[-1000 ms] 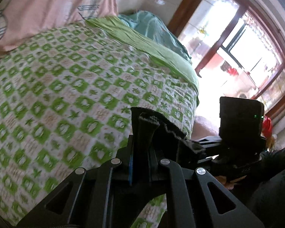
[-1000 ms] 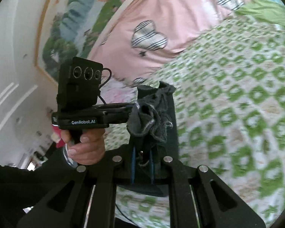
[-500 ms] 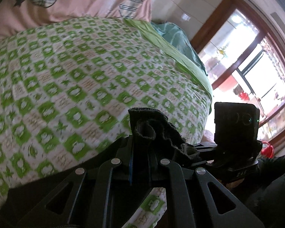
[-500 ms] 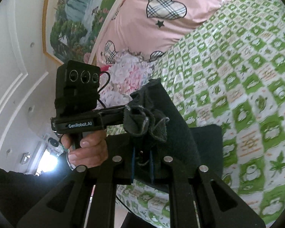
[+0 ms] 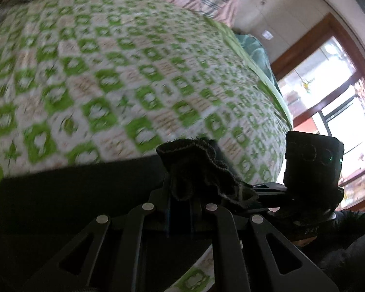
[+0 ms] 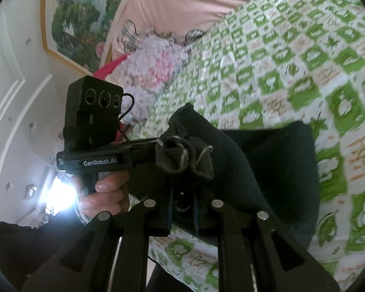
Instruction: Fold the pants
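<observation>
Dark pants (image 6: 267, 165): one bunched edge pinched in each nearly closed claw, left claw (image 5: 180, 194) and right claw (image 6: 182, 182), the right's jaws just easing apart; cloth trails below and ahead onto the green-checked bed (image 5: 109, 73), apparently to lay it flat.

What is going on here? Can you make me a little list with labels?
place: a bed with a green and white checked cover
pants: dark pants, one bunched edge in each gripper, the rest draped on the bed
left gripper: shut on the pants
right gripper: jaws opening, pants edge between them
hand: a hand holds the left gripper's handle
behind: pink pillow with hearts
</observation>
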The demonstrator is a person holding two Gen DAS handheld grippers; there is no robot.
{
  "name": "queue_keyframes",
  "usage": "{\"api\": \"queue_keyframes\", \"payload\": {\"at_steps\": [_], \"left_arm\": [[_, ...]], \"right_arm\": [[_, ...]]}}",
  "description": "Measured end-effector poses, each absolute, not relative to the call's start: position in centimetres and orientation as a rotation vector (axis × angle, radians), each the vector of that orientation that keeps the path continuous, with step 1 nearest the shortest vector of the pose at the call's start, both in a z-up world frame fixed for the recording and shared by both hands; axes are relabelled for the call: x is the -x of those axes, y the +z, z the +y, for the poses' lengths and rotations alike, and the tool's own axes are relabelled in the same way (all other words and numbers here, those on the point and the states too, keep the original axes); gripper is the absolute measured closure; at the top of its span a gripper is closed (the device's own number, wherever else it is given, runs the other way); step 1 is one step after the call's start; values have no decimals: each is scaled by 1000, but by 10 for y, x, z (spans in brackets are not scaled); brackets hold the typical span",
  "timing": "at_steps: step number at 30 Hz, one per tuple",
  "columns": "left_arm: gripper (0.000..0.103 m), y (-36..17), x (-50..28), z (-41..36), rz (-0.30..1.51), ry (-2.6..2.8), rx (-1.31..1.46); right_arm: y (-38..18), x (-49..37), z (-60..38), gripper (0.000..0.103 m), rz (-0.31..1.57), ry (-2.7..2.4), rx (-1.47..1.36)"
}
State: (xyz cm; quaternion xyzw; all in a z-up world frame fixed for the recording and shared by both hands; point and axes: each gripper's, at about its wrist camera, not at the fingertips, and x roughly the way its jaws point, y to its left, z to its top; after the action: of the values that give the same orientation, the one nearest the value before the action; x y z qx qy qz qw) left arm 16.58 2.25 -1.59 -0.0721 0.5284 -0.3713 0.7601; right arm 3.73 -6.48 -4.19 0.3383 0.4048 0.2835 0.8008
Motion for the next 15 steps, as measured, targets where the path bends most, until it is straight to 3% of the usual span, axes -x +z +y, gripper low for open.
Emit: {"api": "queue_keyframes", "payload": {"at_steps": [8,15], "left_arm": [[93,-36,-156,49,1169,-730,232],[93,-43,-143,69,1173,-653,297]], "right_arm": [[-48,-42,-45,86,927,615,-644],[-55,-43,-34,63,963,654,-640]]}}
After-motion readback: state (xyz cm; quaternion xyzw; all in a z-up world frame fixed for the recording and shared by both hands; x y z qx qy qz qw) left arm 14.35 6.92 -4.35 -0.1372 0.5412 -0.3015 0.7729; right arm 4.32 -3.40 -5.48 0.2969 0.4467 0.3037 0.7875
